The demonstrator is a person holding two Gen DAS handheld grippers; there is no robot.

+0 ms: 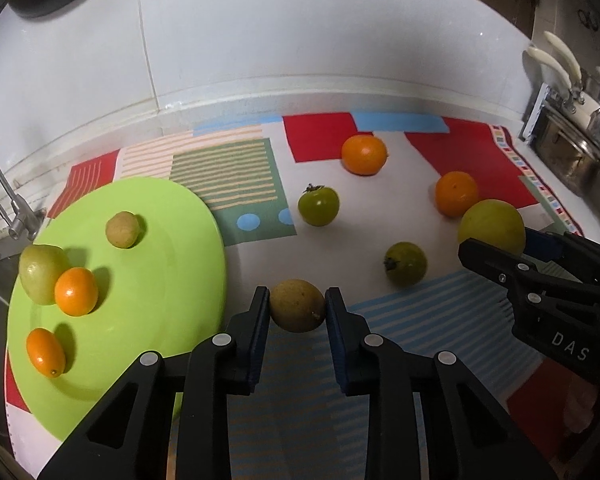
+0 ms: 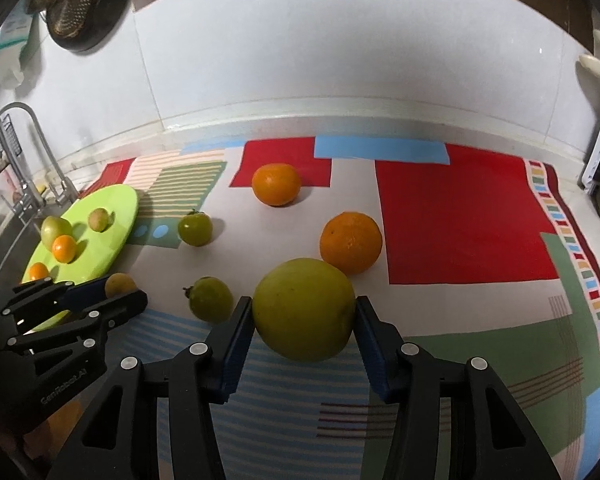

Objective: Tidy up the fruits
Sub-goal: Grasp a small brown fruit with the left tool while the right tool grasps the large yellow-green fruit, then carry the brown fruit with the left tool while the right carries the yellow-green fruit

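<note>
Left gripper (image 1: 297,312) pinches a small brownish-yellow fruit (image 1: 297,310) between its blue pads, just off the rim of the green plate (image 1: 172,240), which lies to its left and already bears four fruits. Right gripper (image 2: 304,312) clamps a large yellow-green fruit (image 2: 304,309), round, matte, with no marked long axis, well right of the plate. The left gripper is the nearer to the plate; two oranges and two green fruits remain on the patterned mat (image 2: 460,220)
</note>
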